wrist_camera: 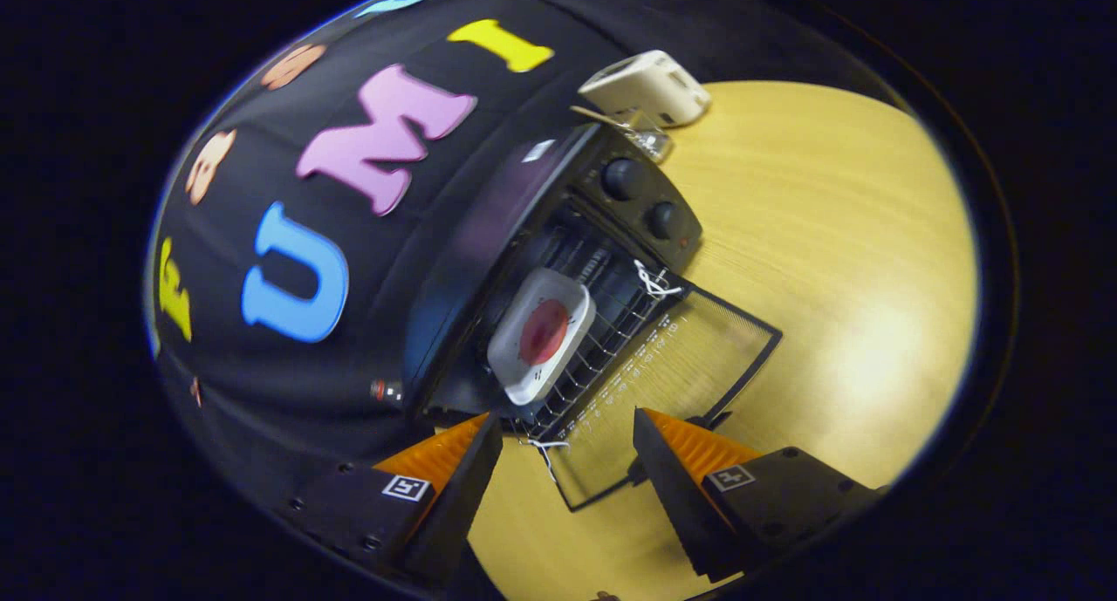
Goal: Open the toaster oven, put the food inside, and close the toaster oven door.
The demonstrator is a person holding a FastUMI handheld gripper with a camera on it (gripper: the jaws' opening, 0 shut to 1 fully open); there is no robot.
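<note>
The tongs (567, 435) are open and hold nothing. Just ahead, the toaster oven (489, 235) door (672, 383) hangs open, with the food plate (541, 335) inside on the rack.

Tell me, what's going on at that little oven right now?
Gripper open, fingers empty, just short of the lowered glass door. Toaster oven open; white plate of food sits on the rack inside. Door not yet closed; nothing blocking it.
</note>
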